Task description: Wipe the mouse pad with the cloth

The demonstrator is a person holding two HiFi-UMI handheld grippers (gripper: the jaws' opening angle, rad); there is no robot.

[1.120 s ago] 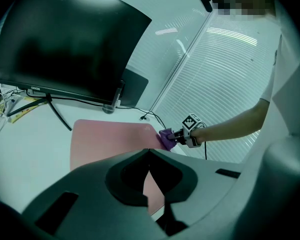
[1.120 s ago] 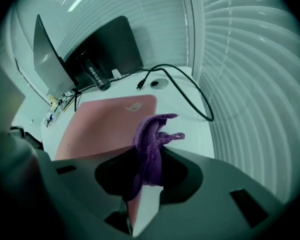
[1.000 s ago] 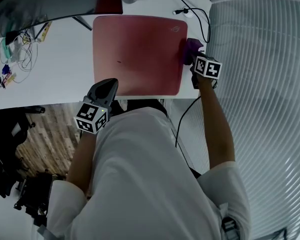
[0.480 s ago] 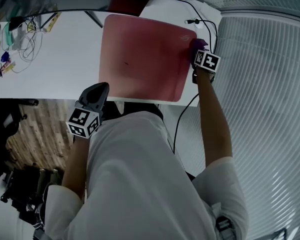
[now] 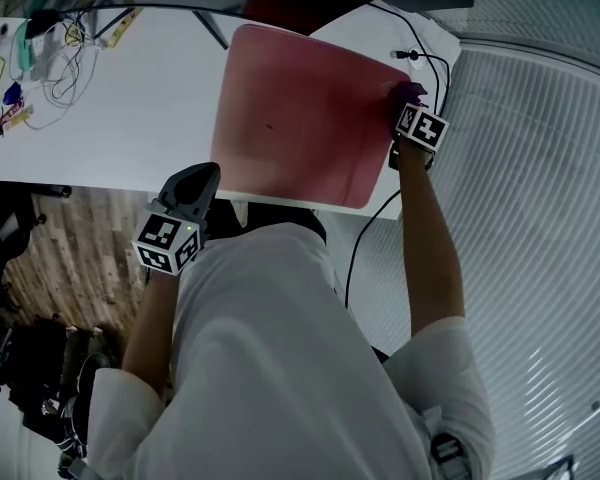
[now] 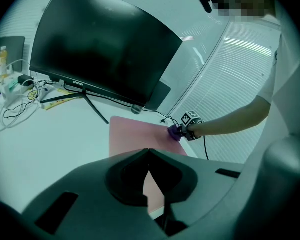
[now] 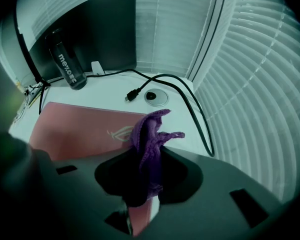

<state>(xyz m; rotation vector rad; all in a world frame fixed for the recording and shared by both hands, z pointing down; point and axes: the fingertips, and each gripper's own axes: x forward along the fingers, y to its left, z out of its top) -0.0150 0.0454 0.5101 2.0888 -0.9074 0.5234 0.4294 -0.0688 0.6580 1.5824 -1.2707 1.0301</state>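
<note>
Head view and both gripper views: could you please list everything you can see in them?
desk: one, white, under everything
mouse pad: one, pink, on desk's right part
cloth: one, purple, at pad's far right corner
monitor: one, black, behind pad
bottle: one, black, near monitor
cable: one, black, right of pad
wire clutter: several, mixed colours, desk's far left
blinds: white, right side
left gripper: black, shut, empty, by desk's near edge
right gripper: black, shut on cloth
</note>
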